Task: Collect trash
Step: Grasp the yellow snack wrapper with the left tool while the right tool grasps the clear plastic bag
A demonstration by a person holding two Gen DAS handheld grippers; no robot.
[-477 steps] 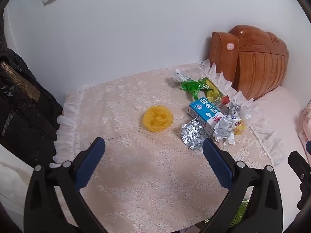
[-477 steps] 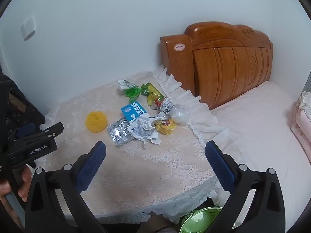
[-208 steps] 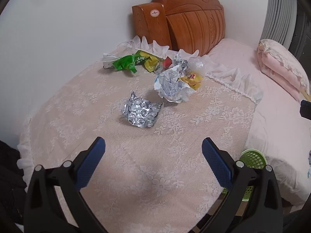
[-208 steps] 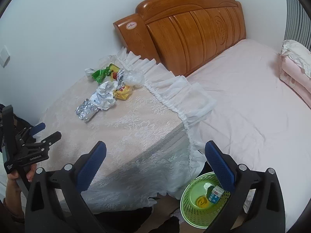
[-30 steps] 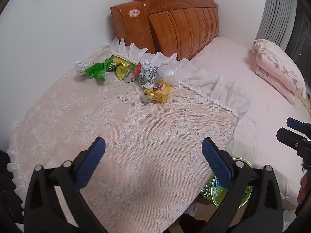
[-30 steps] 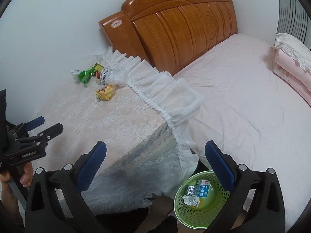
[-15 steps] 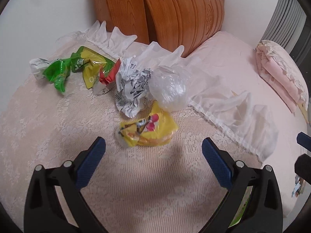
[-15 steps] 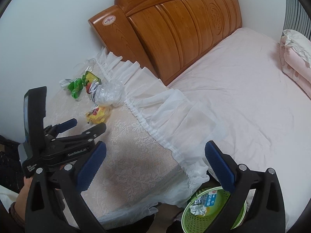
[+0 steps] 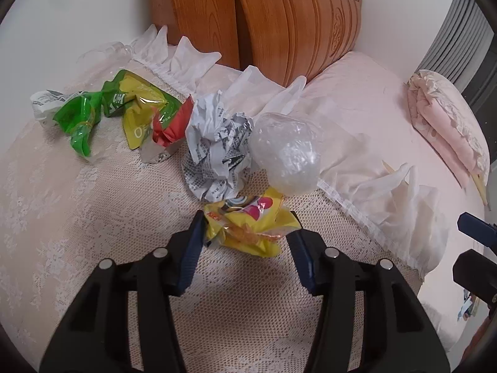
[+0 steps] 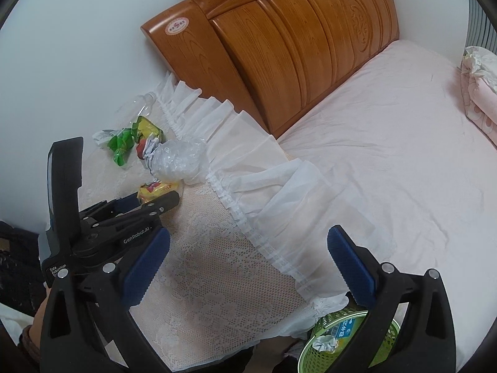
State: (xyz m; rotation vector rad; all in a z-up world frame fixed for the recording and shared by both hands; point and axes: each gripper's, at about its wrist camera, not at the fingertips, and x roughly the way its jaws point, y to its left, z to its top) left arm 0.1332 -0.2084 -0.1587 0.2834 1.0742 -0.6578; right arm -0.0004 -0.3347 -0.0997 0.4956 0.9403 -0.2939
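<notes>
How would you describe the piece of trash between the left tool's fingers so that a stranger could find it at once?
Start at the wooden headboard and drop to the lace-covered table beside the bed. At the near edge of the litter pile, between the left tool and its fingers, lies a crumpled yellow snack wrapper. It alone shows red circles and sits below the clear plastic ball and the printed paper wad.

yellow wrapper, green basket, blue fingers

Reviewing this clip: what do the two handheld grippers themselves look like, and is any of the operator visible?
Both are matte black plastic frames with silver screws and ridged dark-blue pads. The left gripper reads "GenRobot.AI" in white on its side in the right wrist view, plus a partly legible white label. The right gripper matches it. The operator's hand, dark-cuffed, shows at lower left.
</notes>
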